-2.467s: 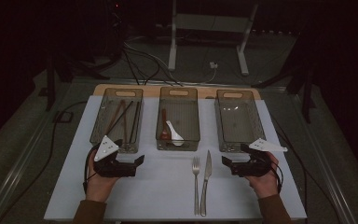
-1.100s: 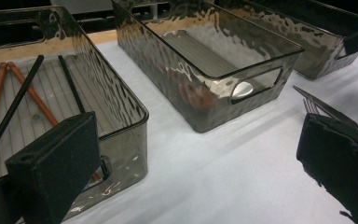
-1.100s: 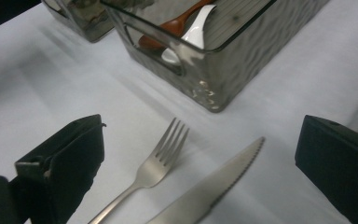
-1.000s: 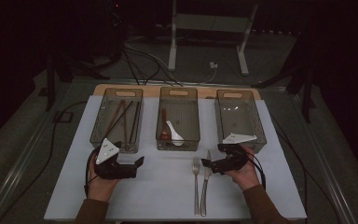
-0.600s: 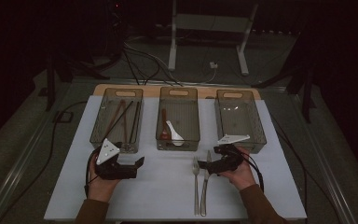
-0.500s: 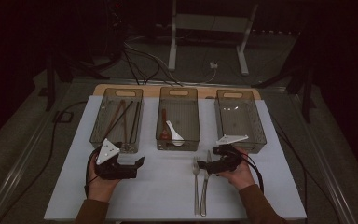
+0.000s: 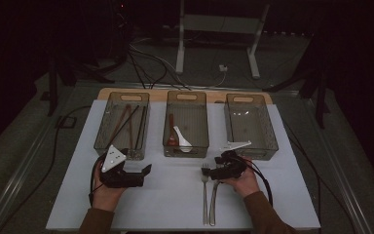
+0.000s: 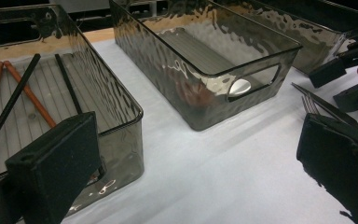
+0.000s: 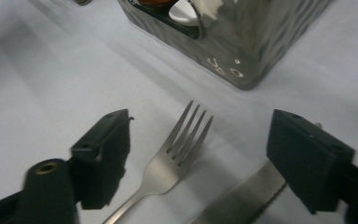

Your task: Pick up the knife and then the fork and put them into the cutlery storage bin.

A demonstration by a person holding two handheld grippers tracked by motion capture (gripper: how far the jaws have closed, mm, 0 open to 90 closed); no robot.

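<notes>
A steel fork (image 7: 205,192) and a knife (image 7: 214,200) lie side by side on the white table, handles toward the person. My right gripper (image 7: 211,171) points left and hangs low over their far ends. In the right gripper view its jaws (image 9: 205,156) straddle the fork's tines (image 9: 186,135) and the serrated knife blade (image 9: 242,200). The jaws have just been closing, and the pads do not touch either piece. My left gripper (image 7: 143,174) rests on the table in front of the left bin, open with nothing between its jaws (image 8: 198,186).
Three smoky clear bins stand in a row at the back. The left bin (image 7: 108,127) holds chopsticks (image 7: 129,124), the middle bin (image 7: 200,122) holds a brown spoon and a white spoon (image 7: 182,139), and the right bin (image 7: 268,127) looks bare. A metal stand (image 7: 219,29) is beyond the table.
My right hand has moved left from in front of the right bin to the fork and knife, sinking toward them, and its jaws have narrowed. The left hand has stayed put.
</notes>
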